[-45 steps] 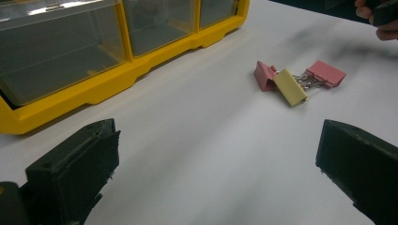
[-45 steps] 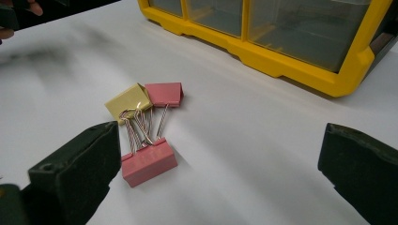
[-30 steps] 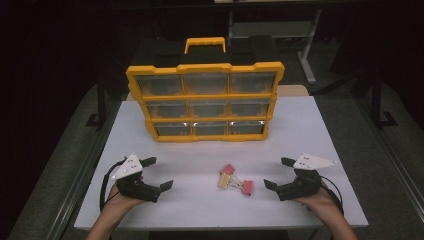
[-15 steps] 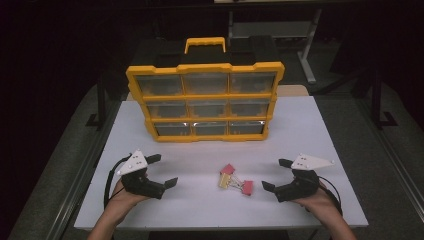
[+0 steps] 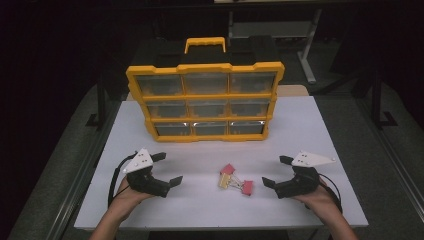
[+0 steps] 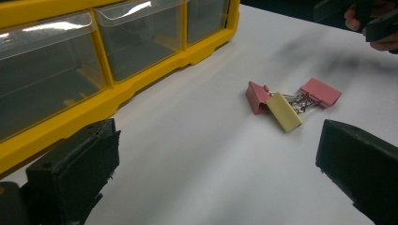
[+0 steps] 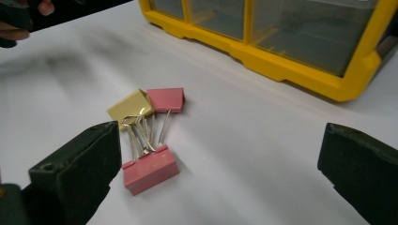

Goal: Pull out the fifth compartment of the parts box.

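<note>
While I hold both grippers low at the bottom of the high view, three clips (image 5: 235, 178) lie tangled at lower centre, before the organizer (image 5: 205, 100). My right gripper (image 5: 278, 172), jaws wide apart and empty, sits just beside them; my left gripper (image 5: 167, 170), equally spread, is farther off. Their cluster runs diagonally, upper left to lower right, so I judge the right nearer
</note>
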Action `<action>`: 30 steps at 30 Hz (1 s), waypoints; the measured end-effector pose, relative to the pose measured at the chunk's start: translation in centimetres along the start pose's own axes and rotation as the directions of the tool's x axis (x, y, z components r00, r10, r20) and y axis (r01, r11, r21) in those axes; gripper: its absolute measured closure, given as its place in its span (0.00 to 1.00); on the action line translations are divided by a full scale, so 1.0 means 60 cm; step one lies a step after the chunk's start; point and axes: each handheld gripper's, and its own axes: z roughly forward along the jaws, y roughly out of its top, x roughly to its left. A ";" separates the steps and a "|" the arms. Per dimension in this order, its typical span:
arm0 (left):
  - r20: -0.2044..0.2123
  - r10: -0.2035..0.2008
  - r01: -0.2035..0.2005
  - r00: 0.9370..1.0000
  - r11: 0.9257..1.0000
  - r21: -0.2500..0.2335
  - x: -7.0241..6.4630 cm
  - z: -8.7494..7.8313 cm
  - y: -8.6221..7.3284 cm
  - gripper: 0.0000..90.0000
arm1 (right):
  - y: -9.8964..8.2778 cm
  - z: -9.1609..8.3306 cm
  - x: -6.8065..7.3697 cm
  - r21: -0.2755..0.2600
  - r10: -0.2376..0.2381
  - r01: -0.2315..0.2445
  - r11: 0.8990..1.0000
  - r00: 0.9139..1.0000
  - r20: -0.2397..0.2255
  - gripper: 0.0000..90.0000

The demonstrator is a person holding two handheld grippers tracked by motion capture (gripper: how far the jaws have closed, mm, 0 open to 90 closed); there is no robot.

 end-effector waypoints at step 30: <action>0.054 0.026 -0.026 0.998 1.000 -0.001 -0.003 0.052 0.031 0.00 | 0.001 -0.008 -0.003 -0.003 0.014 -0.013 1.000 1.000 0.026 0.00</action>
